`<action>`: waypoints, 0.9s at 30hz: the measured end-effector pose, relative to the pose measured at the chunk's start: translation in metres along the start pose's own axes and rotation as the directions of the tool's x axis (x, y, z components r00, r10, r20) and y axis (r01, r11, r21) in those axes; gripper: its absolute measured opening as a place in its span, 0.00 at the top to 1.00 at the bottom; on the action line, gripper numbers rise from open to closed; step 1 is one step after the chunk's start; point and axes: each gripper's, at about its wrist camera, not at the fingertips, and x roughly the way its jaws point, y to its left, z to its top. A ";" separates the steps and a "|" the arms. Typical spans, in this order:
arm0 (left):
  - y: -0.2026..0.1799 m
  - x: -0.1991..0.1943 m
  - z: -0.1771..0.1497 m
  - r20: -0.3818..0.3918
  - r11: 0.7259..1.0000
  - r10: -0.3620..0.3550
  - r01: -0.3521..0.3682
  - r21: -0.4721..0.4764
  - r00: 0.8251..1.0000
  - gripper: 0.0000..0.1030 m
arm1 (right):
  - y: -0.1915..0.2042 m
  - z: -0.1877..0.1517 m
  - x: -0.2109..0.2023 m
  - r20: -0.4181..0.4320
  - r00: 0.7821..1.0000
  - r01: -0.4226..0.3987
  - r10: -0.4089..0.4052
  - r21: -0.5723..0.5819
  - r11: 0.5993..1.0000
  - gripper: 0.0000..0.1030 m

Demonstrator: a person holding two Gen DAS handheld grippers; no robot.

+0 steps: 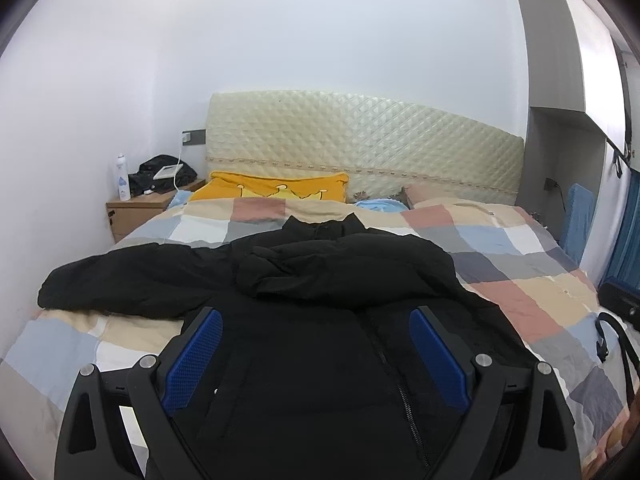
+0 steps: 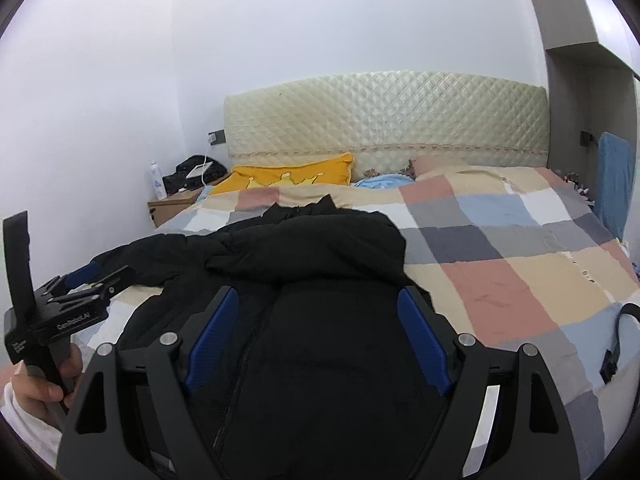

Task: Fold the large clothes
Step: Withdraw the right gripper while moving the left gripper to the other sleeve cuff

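A bedroom with pale walls: a bed fills the middle of both views, covered by a checked quilt in beige, pink, blue and grey, with a cream padded headboard across the upper centre. A yellow pillow lies at the head of the bed, and a wooden nightstand stands in the left middle of the frame, carrying a white spray bottle and a dark bundle with a white cable running up to a wall socket.

The black jacket lies spread on the quilt in the centre and lower half of the frame, collar toward the headboard, zipper running down the front. One sleeve stretches out flat toward the left edge of the frame; the other is folded across the chest.

The left gripper sits at the bottom centre of its own view, its blue-padded fingers spread wide over the jacket's lower front, with nothing between them. The right gripper is likewise wide open above the jacket body at the bottom of its view, holding nothing. In the right wrist view the left gripper appears at the lower left, gripped by the person's hand.
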 end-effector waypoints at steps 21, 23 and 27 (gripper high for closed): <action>0.015 0.020 0.021 -0.112 0.994 -0.092 0.084 -0.070 0.990 0.08 | -0.015 -0.049 -0.025 0.037 0.995 0.086 -0.087 0.024 0.996 0.19; 0.029 0.023 0.031 -0.124 0.993 -0.092 0.082 -0.085 0.988 0.08 | -0.017 -0.050 -0.025 0.041 0.994 0.101 -0.102 0.034 0.994 0.18; 0.062 0.027 0.052 -0.157 0.994 -0.062 0.048 -0.093 0.986 0.08 | -0.020 -0.052 -0.024 0.044 0.993 0.111 -0.113 0.054 0.992 0.18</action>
